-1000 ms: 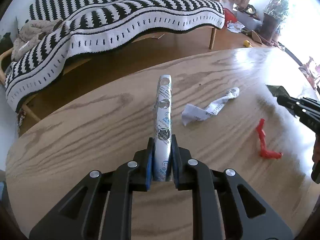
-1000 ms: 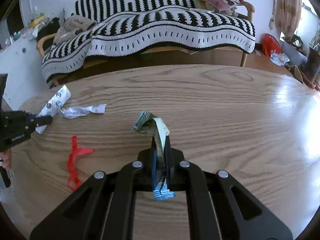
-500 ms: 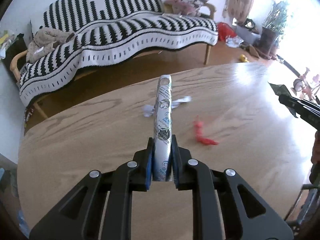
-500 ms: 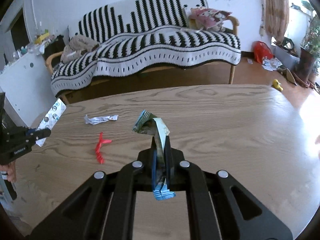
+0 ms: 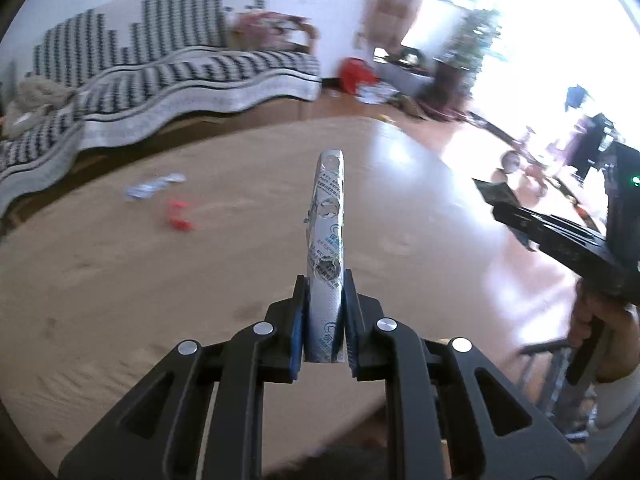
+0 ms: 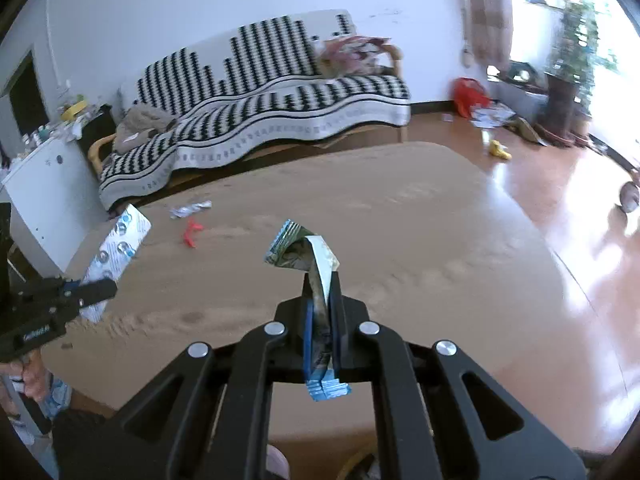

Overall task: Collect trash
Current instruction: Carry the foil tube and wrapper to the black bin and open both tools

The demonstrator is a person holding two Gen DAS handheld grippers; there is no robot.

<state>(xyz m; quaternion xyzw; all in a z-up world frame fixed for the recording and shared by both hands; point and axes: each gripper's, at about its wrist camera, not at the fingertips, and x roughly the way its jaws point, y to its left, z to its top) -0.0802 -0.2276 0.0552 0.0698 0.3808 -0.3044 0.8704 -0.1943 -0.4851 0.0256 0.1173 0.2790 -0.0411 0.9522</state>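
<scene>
Wood surface point(image 6: 400, 216) under me, oak grain, rounded far edge, glare on its right side. On it, far left: crumpled white wrapper point(image 6: 190, 209) & red scrap point(image 6: 191, 233) just beside it, nearer me, not touching afaict. Both blurry. Rest of wood bare.
</scene>
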